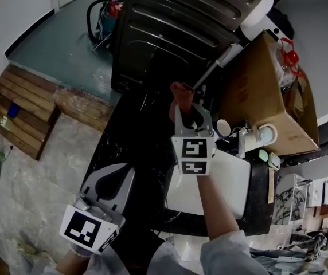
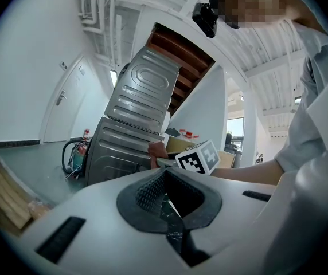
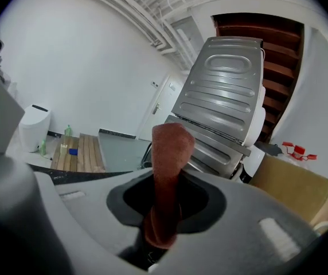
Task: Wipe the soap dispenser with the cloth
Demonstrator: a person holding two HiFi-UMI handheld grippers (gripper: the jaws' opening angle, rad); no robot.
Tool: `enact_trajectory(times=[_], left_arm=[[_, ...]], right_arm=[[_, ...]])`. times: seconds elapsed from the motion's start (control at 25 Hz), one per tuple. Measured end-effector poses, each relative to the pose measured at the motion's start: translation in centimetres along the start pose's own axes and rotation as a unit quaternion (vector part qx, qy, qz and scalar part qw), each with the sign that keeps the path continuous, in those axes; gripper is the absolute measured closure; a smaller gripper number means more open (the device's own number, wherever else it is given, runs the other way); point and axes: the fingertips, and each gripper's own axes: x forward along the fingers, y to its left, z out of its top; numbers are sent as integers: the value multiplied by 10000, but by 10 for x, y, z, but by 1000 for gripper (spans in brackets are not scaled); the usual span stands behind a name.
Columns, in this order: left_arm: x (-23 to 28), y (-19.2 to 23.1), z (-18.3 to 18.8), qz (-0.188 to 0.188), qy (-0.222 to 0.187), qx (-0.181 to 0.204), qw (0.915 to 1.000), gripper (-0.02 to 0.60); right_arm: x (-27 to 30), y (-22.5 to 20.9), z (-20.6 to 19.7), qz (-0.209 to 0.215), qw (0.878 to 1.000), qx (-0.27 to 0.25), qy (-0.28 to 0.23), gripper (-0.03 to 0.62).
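The right tongs (image 1: 191,110) are closed on a red-brown cloth (image 3: 171,153). The cloth stands up from between the jaws, and its folded end rises above them. They are held over the dark worktop (image 1: 135,136), in front of a grey metal cabinet (image 1: 170,33).

The left tongs (image 2: 174,222) are lower and nearer to the person, at the worktop's left edge. Their jaws are together and nothing is between them.

A white bottle (image 1: 254,136), which seems to be the soap dispenser, is at the right of the worktop, just beside a cardboard box (image 1: 261,90) and apart from the cloth. The open box holds red items (image 1: 290,56) and clear wrapping at its far end. A white basin (image 1: 233,179) is set in the worktop below the right tongs.
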Motion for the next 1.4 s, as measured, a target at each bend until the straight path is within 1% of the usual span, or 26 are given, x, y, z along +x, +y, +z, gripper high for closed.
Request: enact_trajectory(times=[0.28,0.44,0.6,0.72,0.96,1.16,1.28,1.4], left_arm=[[8,11,-1,292,65,30,9995,578],[11,17,-4,452,129,10,9989,578],[16,22,-8,562,191,22,9982,578],[17,29,-13,691,243,-44,9973,578],[21,39,-17,862,325,-75,9957,578],[26,41,-20,895,358,-77,9953,578],[28,42,-21,906,384,-81,9951,578],[31,44,-22,927,394,-97,9949,578]], right_arm=[[29,1,-12,-33,9983,-473,346,514],[42,12,-22,95,9966,-654,482,514],[49,22,-31,210,9964,-589,567,514],[49,26,-35,154,9963,-616,573,514],[44,38,-37,-14,9918,-1198,436,514],[44,54,-47,90,9878,-1493,424,514],[45,60,-50,89,9831,-1786,394,514],[48,65,-50,151,9812,-1882,392,514]])
